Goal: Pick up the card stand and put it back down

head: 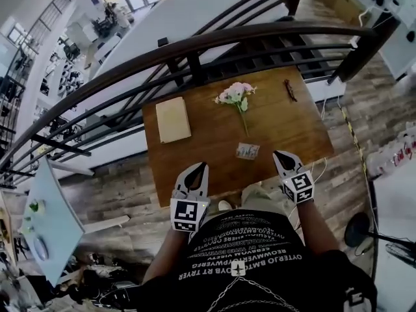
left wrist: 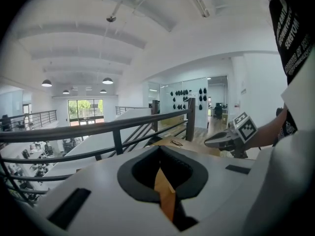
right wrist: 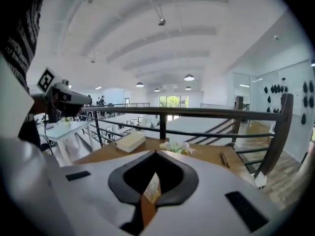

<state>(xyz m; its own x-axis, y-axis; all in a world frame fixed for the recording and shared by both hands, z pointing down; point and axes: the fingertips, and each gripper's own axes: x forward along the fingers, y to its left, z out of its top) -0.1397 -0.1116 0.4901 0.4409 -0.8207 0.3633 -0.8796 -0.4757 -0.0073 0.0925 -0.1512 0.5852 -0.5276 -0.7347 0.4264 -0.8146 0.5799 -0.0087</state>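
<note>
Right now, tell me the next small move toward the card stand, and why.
Probably open the right gripper. Its jaws are together with nothing held, and the card stand stands free on the table, just to that gripper's left in the head view. Shut jaws cannot take it. The left gripper is also shut and empty.

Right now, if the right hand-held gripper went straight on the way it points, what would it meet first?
Probably the flower sprig on the wooden table; the card stand lies lower, under that line. Depth is unclear.
</note>
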